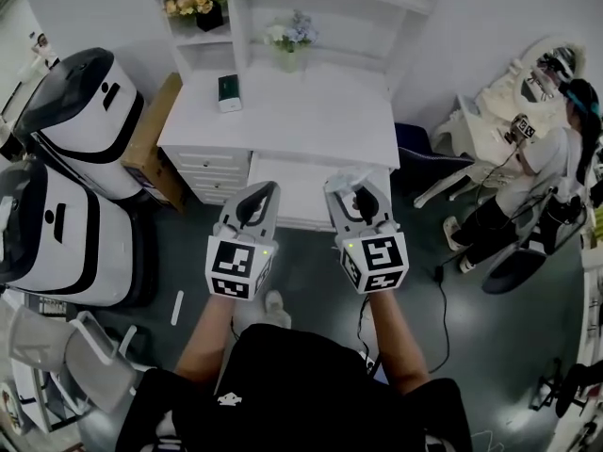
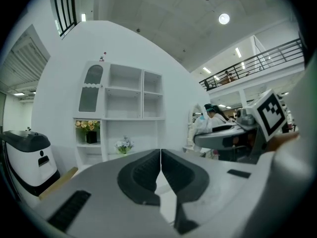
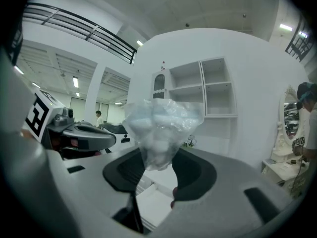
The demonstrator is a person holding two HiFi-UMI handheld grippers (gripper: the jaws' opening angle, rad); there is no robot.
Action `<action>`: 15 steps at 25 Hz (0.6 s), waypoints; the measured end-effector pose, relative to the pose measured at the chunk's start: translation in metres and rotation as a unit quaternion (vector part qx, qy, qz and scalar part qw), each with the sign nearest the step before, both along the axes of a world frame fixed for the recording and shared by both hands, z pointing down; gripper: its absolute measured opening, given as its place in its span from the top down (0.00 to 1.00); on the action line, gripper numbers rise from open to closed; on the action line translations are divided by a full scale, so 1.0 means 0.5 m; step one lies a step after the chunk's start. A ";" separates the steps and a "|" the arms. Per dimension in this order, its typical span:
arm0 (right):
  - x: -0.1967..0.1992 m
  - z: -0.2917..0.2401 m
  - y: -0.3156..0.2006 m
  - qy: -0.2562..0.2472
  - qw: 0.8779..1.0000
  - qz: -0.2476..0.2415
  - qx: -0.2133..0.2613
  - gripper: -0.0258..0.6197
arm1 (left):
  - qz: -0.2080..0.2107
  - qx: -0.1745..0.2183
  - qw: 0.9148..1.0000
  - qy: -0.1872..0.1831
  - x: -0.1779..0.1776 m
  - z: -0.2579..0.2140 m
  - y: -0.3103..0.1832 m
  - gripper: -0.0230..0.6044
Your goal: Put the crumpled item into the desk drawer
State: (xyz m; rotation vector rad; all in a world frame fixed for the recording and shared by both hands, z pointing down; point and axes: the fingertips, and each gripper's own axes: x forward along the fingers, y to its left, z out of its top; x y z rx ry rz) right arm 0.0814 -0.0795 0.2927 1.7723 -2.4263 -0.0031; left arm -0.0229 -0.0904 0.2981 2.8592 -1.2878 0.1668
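Note:
The crumpled item is a clear plastic bag (image 3: 161, 128), bunched up and sticking out above the jaws of my right gripper (image 3: 157, 158), which is shut on it. In the head view the right gripper (image 1: 345, 186) holds the bag (image 1: 342, 175) over the front right part of the open desk drawer (image 1: 292, 191). The drawer is pulled out from the middle of the white desk (image 1: 292, 111), and its pale inside (image 3: 151, 202) shows below the right jaws. My left gripper (image 1: 268, 189) hovers beside it over the drawer's left part. Its jaws are shut with nothing in them (image 2: 160, 153).
Two large white and black machines (image 1: 71, 111) (image 1: 47, 229) and a cardboard box (image 1: 155, 135) stand left of the desk. A small green-faced device (image 1: 229, 90) and flowers (image 1: 290, 38) sit on the desktop. A person (image 1: 551, 163) stands at the right, and a cable (image 1: 440, 285) lies on the floor.

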 end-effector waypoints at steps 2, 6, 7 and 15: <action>-0.004 0.004 -0.028 0.001 1.000 0.004 -0.003 0.73 | 0.004 -0.003 1.000 -0.001 -0.004 0.002 -0.028 0.95; -0.018 0.009 -0.077 0.003 1.000 0.010 -0.007 0.73 | 0.011 -0.006 1.000 -0.003 -0.018 0.008 -0.080 0.95; -0.020 0.011 -0.088 0.002 1.000 0.012 -0.008 0.73 | 0.013 -0.007 1.000 -0.003 -0.020 0.010 -0.091 0.95; -0.051 0.033 -0.164 0.000 1.000 0.022 -0.020 0.72 | 0.022 -0.012 1.000 -0.014 -0.053 0.032 -0.166 0.95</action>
